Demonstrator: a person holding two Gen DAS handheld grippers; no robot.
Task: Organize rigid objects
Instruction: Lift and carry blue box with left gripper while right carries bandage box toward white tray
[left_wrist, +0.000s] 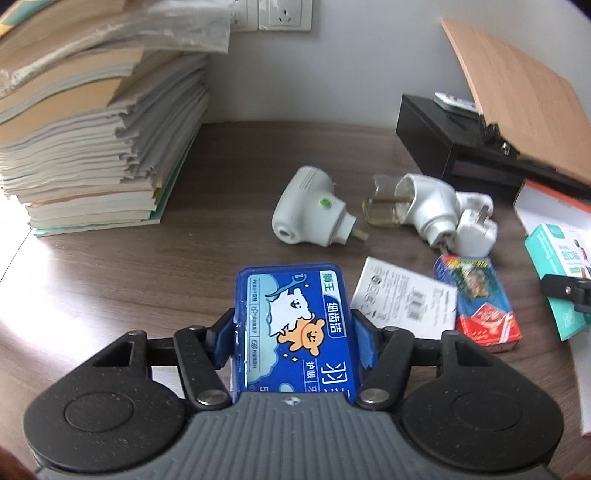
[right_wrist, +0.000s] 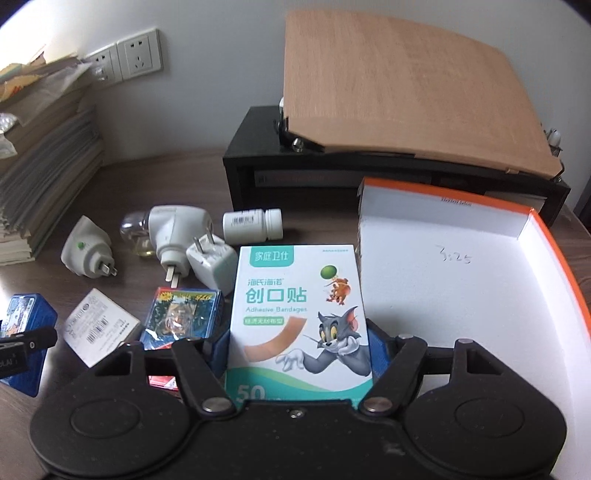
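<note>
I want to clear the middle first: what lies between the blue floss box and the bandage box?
In the right wrist view, between the blue floss box and the bandage box lie a white barcoded card and a tiger-print pack.

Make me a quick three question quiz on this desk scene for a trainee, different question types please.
1. True or false: the left gripper has its pads on the blue floss case.
2. What sits between the right gripper's fingers? A) adhesive bandage box B) white pill bottle C) plug adapter
3. Which container lies open just right of the bandage box?

Key: 1 true; 2 A; 3 the orange-edged white box.
</note>
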